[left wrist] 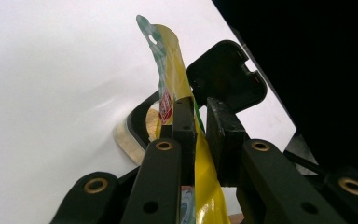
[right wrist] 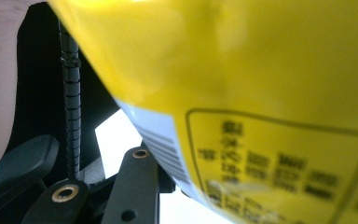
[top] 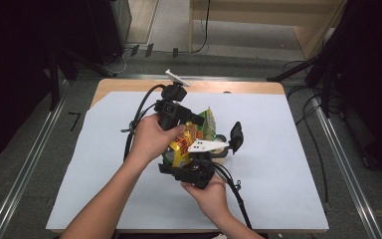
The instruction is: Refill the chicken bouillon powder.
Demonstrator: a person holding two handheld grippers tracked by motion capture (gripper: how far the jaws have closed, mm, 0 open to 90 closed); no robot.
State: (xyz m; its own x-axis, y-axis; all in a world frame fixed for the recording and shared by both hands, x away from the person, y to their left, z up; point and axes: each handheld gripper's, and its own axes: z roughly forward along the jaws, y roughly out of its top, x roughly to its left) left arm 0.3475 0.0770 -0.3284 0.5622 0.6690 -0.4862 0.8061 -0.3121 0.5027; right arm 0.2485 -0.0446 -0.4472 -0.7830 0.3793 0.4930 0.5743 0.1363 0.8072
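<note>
A yellow snack bag with a green top hangs above the white sheet, between my two grippers. My left gripper comes in from the left, its jaws pinched on the bag's thin upper edge; in the left gripper view the left gripper has the foil squeezed flat between its pads. My right gripper rises from below, held in the hand nearer the front edge. In the right gripper view the bag lies close against one black finger and hides the other.
A black lid-like piece stands just right of the bag, beside a round black ring on a pale wooden base. The white sheet covers the wooden table. Cables trail from both grippers.
</note>
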